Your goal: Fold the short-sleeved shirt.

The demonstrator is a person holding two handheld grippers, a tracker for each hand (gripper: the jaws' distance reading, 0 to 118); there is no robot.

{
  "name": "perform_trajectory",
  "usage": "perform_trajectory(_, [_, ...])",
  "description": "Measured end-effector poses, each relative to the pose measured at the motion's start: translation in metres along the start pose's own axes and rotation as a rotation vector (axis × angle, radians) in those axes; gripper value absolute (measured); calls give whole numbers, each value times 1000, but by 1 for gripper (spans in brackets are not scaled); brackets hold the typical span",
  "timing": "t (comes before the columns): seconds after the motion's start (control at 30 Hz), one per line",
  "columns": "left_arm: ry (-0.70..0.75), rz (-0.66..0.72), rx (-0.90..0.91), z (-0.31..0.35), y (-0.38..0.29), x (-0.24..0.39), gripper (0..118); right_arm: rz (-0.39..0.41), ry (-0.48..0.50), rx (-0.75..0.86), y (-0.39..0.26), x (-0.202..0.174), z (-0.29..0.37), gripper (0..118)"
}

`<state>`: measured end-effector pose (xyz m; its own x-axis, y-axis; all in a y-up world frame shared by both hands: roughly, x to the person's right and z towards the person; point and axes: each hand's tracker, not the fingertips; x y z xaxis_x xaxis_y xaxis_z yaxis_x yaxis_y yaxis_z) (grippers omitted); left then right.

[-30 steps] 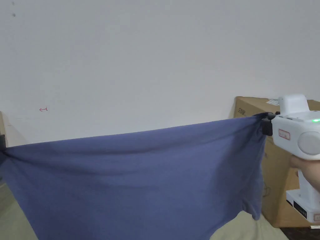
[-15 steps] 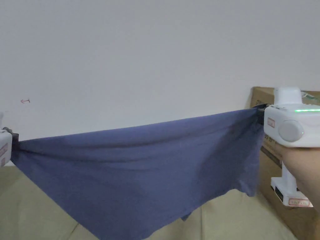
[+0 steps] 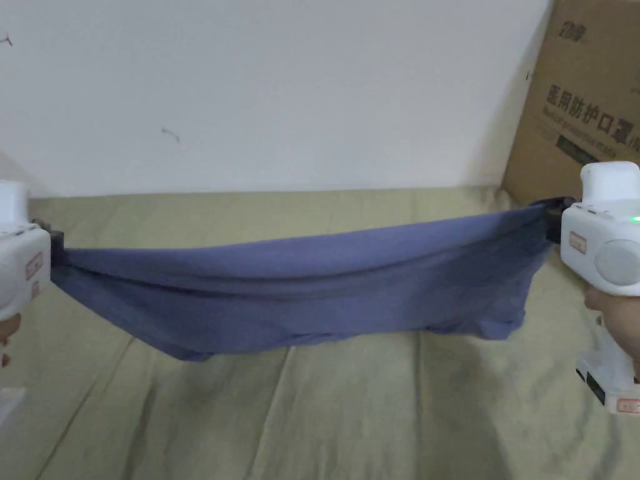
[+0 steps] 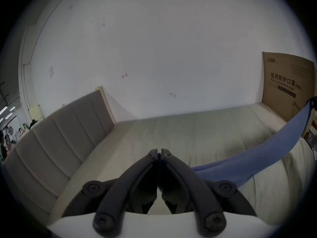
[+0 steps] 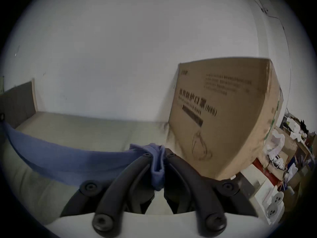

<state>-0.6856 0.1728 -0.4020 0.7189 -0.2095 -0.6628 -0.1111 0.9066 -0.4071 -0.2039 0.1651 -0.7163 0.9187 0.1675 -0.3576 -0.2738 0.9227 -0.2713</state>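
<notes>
Blue shirt [image 3: 300, 287] stretched above the bed [image 3: 350, 412], each end clamped by left tool [image 3: 55, 247] and right tool [image 3: 554, 220].

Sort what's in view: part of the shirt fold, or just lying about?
Job: blue shirt, stretched between left gripper and right gripper, both clamped on it; bed sheet underneath.

Lying about: cardboard box, headboard, clutter beside the box.

White wall [image 3: 312, 81], olive bed [image 3: 350, 412], cardboard box [image 3: 587, 94] beside it.
</notes>
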Motion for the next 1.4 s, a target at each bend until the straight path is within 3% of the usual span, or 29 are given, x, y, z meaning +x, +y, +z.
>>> perform_trajectory(0.1, [-14, 48, -81, 18, -33, -6, 2, 84, 15, -36, -36, 1, 24, 6])
perform_trajectory(0.3, [-64, 36, -93, 101, -84, -19, 2, 60, 70, -81, -94, 24, 101, 6])
perform_trajectory(0.53, [-69, 124, -103, 220, -124, -50, 2, 105, 100, -93, -136, 51, 223, 6])
perform_trajectory(0.83, [-103, 95, -126, 348, -196, -76, 2, 140, 158, -187, -222, 86, 355, 6])
perform_trajectory(1.2, [-87, 2, -210, 350, -281, -75, 2, 69, 190, -369, -290, 95, 359, 6])
perform_trajectory(1.23, [-78, -3, -231, 348, -284, -75, 15, 96, 197, -364, -293, 94, 362, 9])
perform_trajectory(1.27, [-59, -5, -239, 349, -285, -75, 50, 142, 183, -342, -293, 93, 366, 13])
perform_trajectory(1.3, [-58, -5, -235, 351, -285, -74, 99, 153, 166, -322, -292, 93, 370, 25])
perform_trajectory(1.33, [-62, 3, -237, 354, -283, -76, 118, 130, 160, -317, -289, 95, 375, 54])
perform_trajectory(1.37, [-44, 16, -171, 364, -281, -75, 114, 106, 152, -310, -285, 97, 378, 79])
perform_trajectory(1.4, [-37, -11, -153, 370, -276, -74, 114, 61, 149, -282, -278, 98, 383, 96])
